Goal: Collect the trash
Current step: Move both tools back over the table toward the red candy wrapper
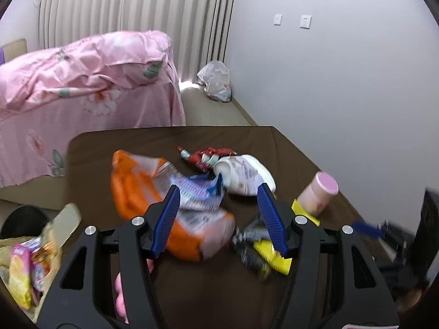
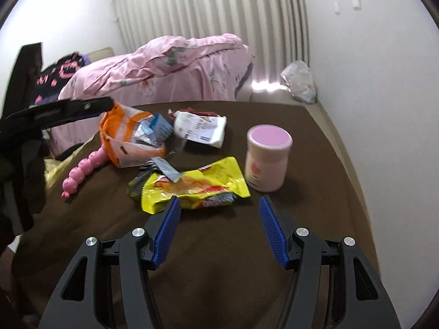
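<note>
Wrappers [image 2: 192, 189] on table [image 2: 301, 246], jar [image 2: 267, 157] right.

Both cameras ride low over the dark brown cloth-covered table [image 2: 274, 219], facing the pink floral quilt [image 1: 82, 82] and the pale pleated curtain [image 2: 208, 5]. The left view sits closest, seemingly right above the blurred orange-and-white snack bag [image 1: 131, 189]; the right view hangs back. Both share the pink-lidded cylindrical tub [image 2: 267, 159].

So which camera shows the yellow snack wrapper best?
The right wrist view. There the yellow snack wrapper lies whole and fairly sharp on the brown table, just ahead of the open right tool. The left wrist view shows only blurred parts of it, partly hidden behind a finger of the left tool.
</note>
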`<state>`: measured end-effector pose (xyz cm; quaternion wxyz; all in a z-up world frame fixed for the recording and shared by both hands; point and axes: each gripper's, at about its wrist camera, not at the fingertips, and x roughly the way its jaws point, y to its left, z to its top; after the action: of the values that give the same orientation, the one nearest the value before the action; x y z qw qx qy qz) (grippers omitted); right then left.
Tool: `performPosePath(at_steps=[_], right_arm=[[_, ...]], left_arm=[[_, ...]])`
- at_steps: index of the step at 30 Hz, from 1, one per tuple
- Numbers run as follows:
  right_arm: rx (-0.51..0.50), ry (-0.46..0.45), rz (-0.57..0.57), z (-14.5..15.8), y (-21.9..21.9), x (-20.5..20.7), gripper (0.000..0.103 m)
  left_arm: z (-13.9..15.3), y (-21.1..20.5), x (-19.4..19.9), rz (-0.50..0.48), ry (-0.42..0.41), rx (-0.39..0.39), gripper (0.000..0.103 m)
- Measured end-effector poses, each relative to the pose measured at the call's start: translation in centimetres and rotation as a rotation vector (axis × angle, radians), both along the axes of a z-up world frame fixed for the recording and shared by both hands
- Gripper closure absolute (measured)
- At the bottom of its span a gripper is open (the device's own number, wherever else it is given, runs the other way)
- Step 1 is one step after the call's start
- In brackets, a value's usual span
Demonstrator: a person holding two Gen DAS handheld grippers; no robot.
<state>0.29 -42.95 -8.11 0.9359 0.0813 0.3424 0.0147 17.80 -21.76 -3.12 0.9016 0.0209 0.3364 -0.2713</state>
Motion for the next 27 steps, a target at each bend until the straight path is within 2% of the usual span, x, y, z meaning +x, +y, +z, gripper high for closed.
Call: performPosePath(at_steps=[4,9,13,17,19,20,22,23,24,27], right_arm=[[0.018,0.008,-0.030,-0.8,-0.8,0.0,0.047],[0.073,0.025,-0.046,-1.3,-1.9,0.2,0.047],[0.073,0.015,-0.057,-1.2,-2.0,0.0,0.047],[0.052,0.001,-0.057,-1.0,-1.7,-0.3,0.047],[0.039,0.004,-0.052,-0.9,-1.4,-0.2,0.047],[0.034,0.007,-0.048,-0.9,-1.3,-0.2,0.047],[0.022,0.014,-0.038,-0.9,-1.0,0.0,0.047],[0.018,0.017,-0.034,-0.9,-0.9,0.1,0.047],[0.015,0.021,-0.031,-0.9,-0.9,0.2,0.047],[0.016,0.023,-0.034,-1.0,-0.9,0.2,0.047]], left_arm=[[-0.7,-2.4,3.3,-0.023,0.057,0.022,0.047],[-0.4,-4.7,7.4,-0.001,0.019,0.092,0.047],[-1.3,-7.0,11.9,-0.043,0.091,0.140,0.047],[-5.0,-8.5,15.2,-0.078,0.232,0.265,0.047],[-6.2,-8.6,15.9,-0.061,0.260,0.316,0.048],[-6.6,-8.5,16.1,-0.050,0.274,0.322,0.050],[-6.9,-8.0,16.2,-0.049,0.301,0.306,0.070],[-6.9,-7.7,16.1,-0.047,0.298,0.310,0.074],[-6.8,-7.5,15.8,-0.042,0.284,0.314,0.075],[-5.5,-6.4,14.1,-0.041,0.237,0.262,0.076]])
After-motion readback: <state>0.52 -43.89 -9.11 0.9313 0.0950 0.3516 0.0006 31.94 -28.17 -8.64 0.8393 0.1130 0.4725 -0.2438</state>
